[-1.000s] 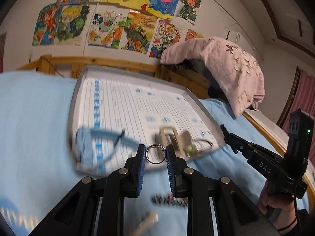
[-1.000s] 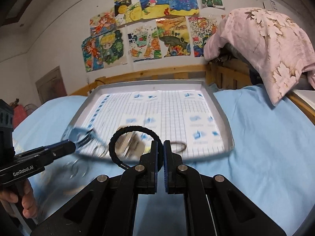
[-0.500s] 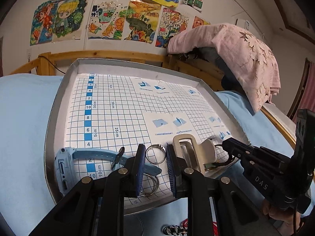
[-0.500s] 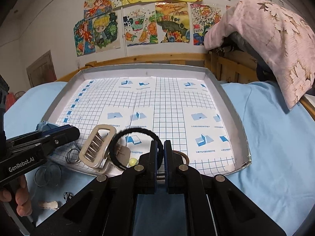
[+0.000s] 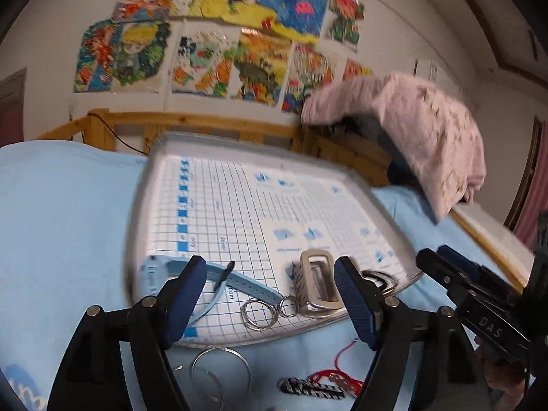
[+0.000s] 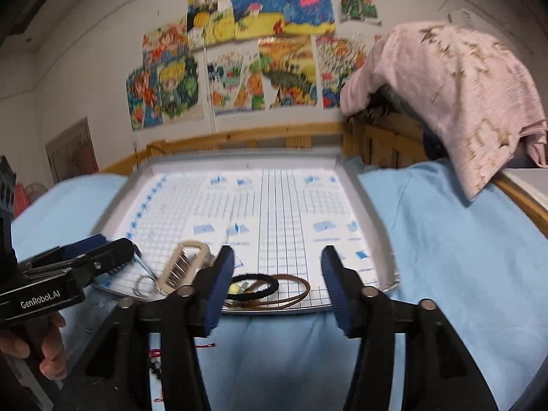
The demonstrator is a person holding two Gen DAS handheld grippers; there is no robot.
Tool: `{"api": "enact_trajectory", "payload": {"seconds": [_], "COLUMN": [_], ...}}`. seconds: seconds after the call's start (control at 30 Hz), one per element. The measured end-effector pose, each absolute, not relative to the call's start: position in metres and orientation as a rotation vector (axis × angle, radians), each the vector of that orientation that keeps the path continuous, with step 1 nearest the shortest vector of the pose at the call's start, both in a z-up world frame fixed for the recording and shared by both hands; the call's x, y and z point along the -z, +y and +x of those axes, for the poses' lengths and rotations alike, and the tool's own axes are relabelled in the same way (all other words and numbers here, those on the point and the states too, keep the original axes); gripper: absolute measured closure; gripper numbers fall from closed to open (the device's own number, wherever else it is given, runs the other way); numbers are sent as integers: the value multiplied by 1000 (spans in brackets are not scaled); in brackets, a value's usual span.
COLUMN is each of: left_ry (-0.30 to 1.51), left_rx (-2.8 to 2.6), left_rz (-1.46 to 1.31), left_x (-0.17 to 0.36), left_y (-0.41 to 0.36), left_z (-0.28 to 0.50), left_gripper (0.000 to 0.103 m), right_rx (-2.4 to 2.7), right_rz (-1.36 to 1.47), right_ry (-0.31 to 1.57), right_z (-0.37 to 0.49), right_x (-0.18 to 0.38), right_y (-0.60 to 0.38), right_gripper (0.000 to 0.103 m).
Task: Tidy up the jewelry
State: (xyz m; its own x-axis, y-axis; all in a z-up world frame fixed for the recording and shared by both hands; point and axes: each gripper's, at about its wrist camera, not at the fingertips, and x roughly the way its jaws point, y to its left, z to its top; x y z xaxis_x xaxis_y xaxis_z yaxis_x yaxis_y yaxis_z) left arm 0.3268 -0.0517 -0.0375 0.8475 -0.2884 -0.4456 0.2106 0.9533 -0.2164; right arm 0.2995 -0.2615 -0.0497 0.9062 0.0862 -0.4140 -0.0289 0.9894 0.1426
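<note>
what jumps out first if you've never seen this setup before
A shallow metal tray lined with blue grid paper sits on a light blue bed sheet, with small items clustered at its near edge: a black hair tie, a beige buckle, a blue watch. Bright cartoon drawings cover the wall behind.

A bedroom in a home

Bright kids' drawings (image 6: 260, 51) are stuck on the wall. A wooden bed rail (image 6: 274, 133) runs along a bed with a light blue sheet (image 6: 462, 257), and a pink blanket (image 6: 455, 96) hangs over the end.
</note>
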Motion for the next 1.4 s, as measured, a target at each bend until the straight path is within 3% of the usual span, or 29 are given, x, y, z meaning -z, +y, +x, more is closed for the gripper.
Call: {"api": "enact_trajectory", "payload": {"seconds": [0.03, 0.13, 0.33, 0.47, 0.93, 1.4], "left_ry": [480, 419, 292, 256, 259, 272], "left_rx": [256, 230, 191, 183, 119, 97], "left_rz": [-173, -174, -127, -113, -95, -103], "left_x": [33, 21, 0, -6, 5, 10], "left_y": [-47, -38, -24, -14, 10, 16], "left_z": [318, 295, 233, 192, 97, 81], "left_gripper": [23, 0, 0, 0, 0, 0], "right_rx": [-60, -75, -95, -110, -111, -114], "right_rz": [142, 161, 163, 156, 138, 107], "right_ry": [407, 337, 204, 169, 181, 186], "right_z": [290, 264, 203, 166, 78, 64], "right_x": [45, 32, 11, 3, 12, 16], "right_y": [-262, -263, -256, -248, -242, -235], "right_gripper": [47, 30, 8, 2, 2, 2]}}
